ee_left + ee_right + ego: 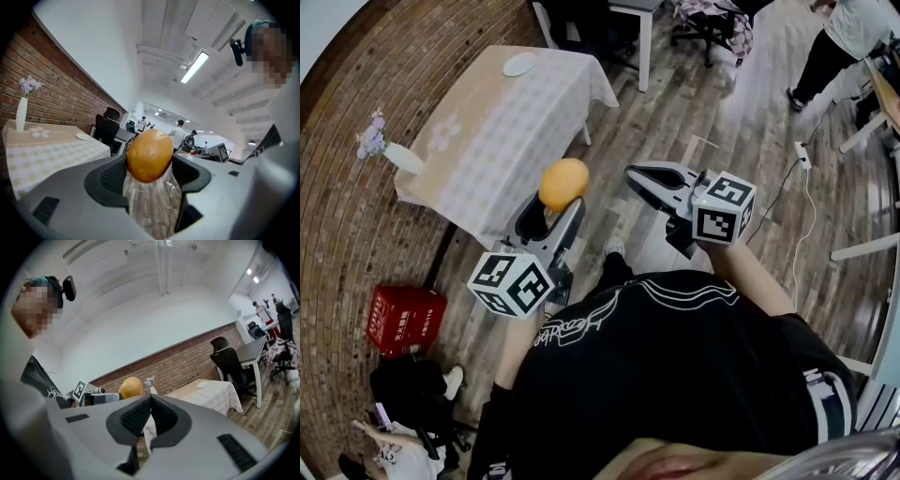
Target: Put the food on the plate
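An orange-yellow, egg-shaped food item (563, 184) (149, 155) is held in the air between the jaws of my left gripper (553, 202) (149, 168), which is shut on it. It also shows small in the right gripper view as the food item (131, 387). A small white plate (520, 64) (83, 136) (203, 385) lies at the far end of the cloth-covered table (492, 141). My right gripper (639, 178) (151, 417) is held up beside the left one, its jaws shut with nothing between them.
A white vase with purple flowers (389, 150) (22, 112) stands on the table's near left corner. A red crate (405, 320) sits on the wooden floor by the brick wall. Black office chairs (229, 364) and desks stand behind the table. People (839, 42) stand further back.
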Demonstrator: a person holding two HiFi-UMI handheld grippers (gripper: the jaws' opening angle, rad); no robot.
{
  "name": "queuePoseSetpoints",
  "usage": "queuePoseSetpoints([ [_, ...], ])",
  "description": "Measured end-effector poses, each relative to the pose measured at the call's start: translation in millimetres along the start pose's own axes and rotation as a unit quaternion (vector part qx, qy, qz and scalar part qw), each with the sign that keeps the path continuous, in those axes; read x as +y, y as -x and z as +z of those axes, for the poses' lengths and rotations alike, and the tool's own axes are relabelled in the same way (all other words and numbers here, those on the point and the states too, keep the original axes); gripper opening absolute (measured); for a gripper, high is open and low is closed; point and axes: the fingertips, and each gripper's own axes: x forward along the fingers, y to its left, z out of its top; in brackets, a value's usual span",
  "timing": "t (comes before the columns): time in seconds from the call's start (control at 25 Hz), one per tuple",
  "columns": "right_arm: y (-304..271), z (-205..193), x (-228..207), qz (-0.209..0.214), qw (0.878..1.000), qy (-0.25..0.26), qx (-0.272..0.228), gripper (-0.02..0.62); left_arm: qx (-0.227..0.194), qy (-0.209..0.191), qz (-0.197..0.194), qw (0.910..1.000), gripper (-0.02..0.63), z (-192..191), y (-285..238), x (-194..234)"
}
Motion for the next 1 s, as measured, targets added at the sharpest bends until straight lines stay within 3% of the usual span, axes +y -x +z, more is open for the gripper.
queuePoseSetpoints([
  [0.64, -135.9, 67.8, -148.0, -0.043, 0.999, -0.029, 0.012, -0.003, 0.025, 0.019, -0.027, 0.9991, 0.302, 87.1, -136.0, 153.8],
  [1.0, -190.8, 87.8, -205.8, -0.057, 0.998, -0.026, 0.011, -0.003, 0.021, 0.021, -0.029, 0.9991, 0.302, 111.0, -183.7, 221.7],
])
